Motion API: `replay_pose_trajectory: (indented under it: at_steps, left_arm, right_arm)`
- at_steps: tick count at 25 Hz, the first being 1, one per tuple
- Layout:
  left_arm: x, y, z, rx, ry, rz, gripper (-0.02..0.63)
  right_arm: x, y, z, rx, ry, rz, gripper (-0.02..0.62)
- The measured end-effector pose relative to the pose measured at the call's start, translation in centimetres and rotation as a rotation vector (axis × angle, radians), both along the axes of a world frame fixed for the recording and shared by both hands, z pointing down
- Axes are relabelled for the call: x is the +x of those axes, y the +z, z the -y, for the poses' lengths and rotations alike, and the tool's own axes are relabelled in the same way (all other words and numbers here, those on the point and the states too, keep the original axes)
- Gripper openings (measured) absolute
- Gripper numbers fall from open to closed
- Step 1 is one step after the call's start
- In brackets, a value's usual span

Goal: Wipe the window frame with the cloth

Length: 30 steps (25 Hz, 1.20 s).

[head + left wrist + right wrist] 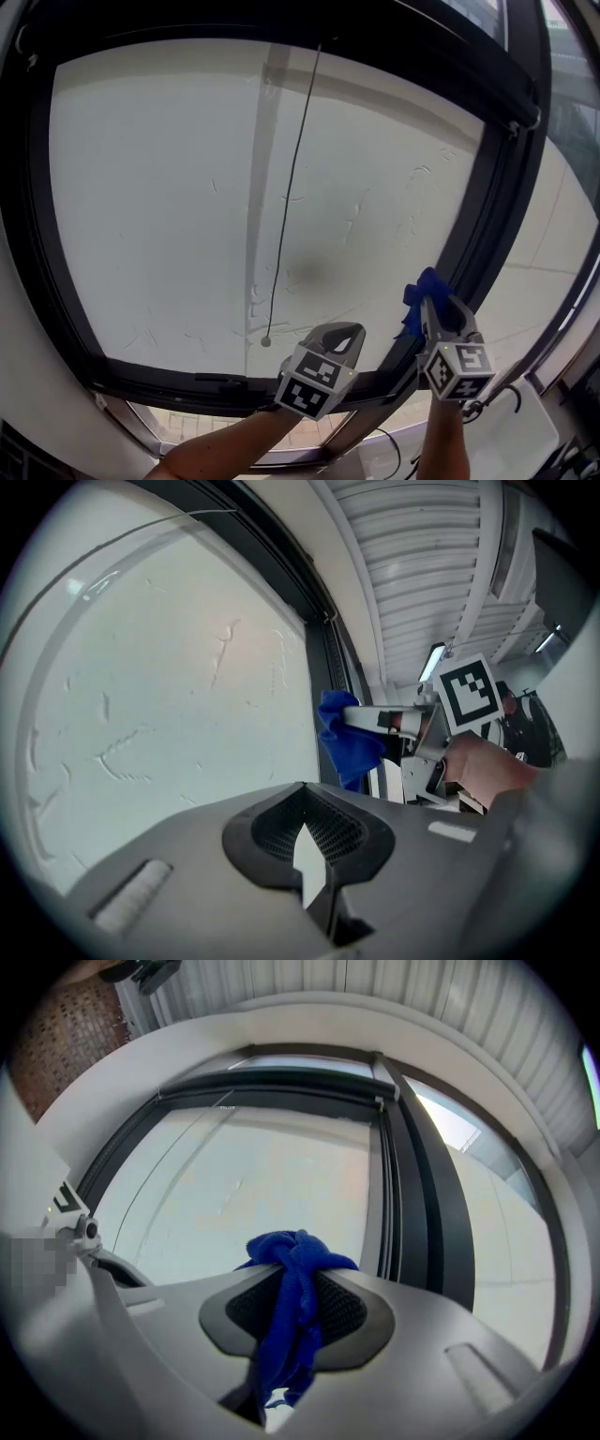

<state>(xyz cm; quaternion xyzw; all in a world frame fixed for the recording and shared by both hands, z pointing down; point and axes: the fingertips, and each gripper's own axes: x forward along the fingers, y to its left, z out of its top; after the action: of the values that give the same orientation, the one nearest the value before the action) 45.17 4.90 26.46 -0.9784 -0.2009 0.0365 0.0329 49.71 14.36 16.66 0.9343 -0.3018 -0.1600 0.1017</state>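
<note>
the lower end of the cloth (291, 1335) is disappearing between the fingers (364, 1312) of the right gripper (292, 1265). in the head view that gripper is covering most of the cloth, the window frame (28, 234) is running off the picture's edges, and both forearms (214, 452) are being cut off at the bottom.

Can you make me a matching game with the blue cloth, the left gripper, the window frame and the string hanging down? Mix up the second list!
Things:
1. blue cloth
2. left gripper
3. window frame
4. string

Mixed up:
A. black, running around the pale pane
B. jaws shut, nothing between them
C. thin and dark, hanging in front of the pane, small knob at its end
D. pinched in the right gripper

Pairs: 1-D, 2-B, 3-A, 4-C.
</note>
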Motion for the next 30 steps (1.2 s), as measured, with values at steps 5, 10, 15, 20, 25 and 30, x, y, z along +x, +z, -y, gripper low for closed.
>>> replay_pose_trajectory:
  at_steps: [5, 10, 15, 20, 25, 30]
  left_arm:
    - [-1.9, -6.3, 0.8, -0.031, -0.009, -0.057, -0.008]
    - [-4.6, -10.9, 3.2, -0.022, -0.075, -0.104, -0.008]
    - [-8.0, -13.0, 7.3, -0.025, -0.218, -0.143, -0.008]
    - [-12.9, -14.7, 13.3, -0.021, -0.402, -0.179, -0.007]
    - [-19.7, -15.7, 20.6, -0.008, -0.629, -0.212, -0.008]
    - [-25.5, -16.2, 25.4, 0.022, -0.766, -0.245, -0.008]
  right_arm:
    - [-2.2, -7.8, 1.3, 0.078, -0.095, -0.103, 0.098]
    - [-8.1, -14.8, 7.5, 0.034, -0.256, -0.290, 0.098]
    - [-13.5, -19.7, 13.2, 0.019, -0.396, -0.380, 0.098]
    - [-18.5, -23.3, 18.5, 0.098, -0.602, -0.399, 0.098]
    - [-25.0, -24.2, 25.0, 0.107, -0.787, -0.426, 0.098]
    - [-29.4, -24.0, 30.1, 0.123, -0.872, -0.450, 0.098]
